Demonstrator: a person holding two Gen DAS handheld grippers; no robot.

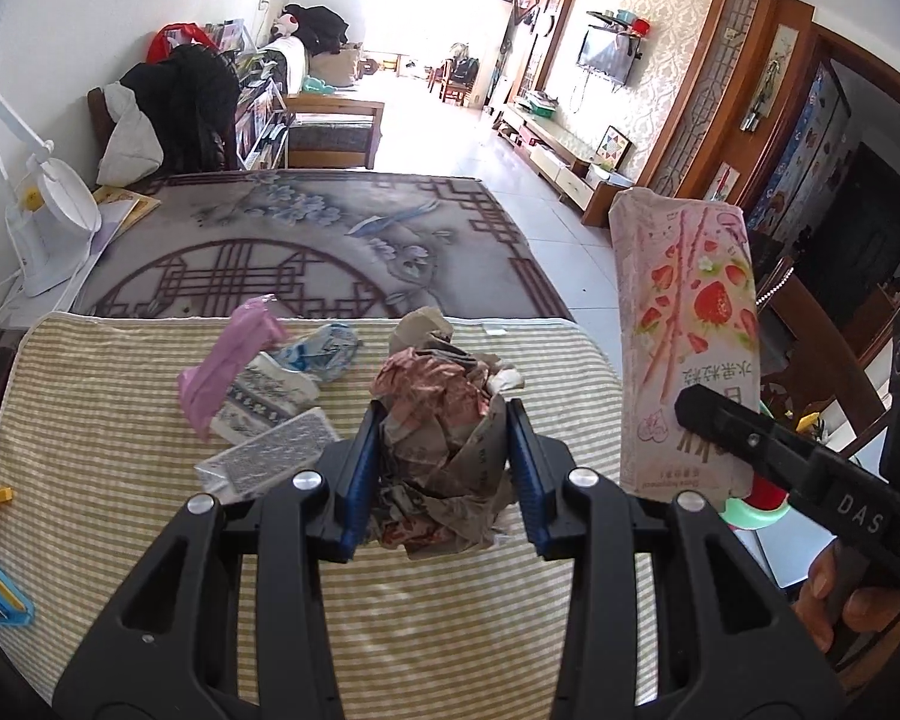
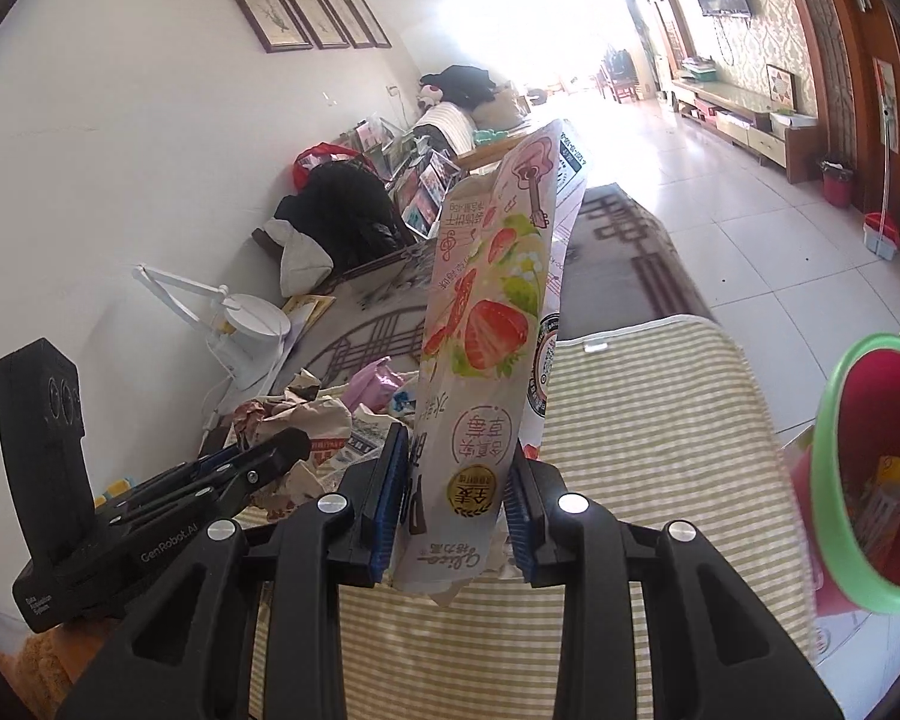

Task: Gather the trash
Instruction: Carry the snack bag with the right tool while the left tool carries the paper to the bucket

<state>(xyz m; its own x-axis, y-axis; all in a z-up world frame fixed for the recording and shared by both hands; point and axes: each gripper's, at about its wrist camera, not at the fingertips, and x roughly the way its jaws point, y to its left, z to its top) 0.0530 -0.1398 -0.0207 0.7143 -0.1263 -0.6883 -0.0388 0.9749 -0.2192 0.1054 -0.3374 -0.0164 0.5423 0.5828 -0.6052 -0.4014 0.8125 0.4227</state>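
My left gripper (image 1: 447,468) is shut on a crumpled brown paper wad (image 1: 444,420) over the striped yellow cloth (image 1: 120,462). My right gripper (image 2: 457,510) is shut on a pink strawberry snack box (image 2: 486,324) and holds it upright above the cloth; the box also shows in the left wrist view (image 1: 684,336). A red bin with a green rim (image 2: 870,480) stands at the right, beside the table, with some trash inside. A pink wrapper (image 1: 228,366), a blue-white wrapper (image 1: 324,351) and a silver packet (image 1: 270,456) lie on the cloth.
A white desk lamp (image 1: 48,222) stands at the table's far left. A grey patterned table cover (image 1: 306,240) lies beyond the cloth. A chair with dark clothes (image 1: 180,102) stands behind the table. Tiled floor (image 2: 780,252) runs along the right.
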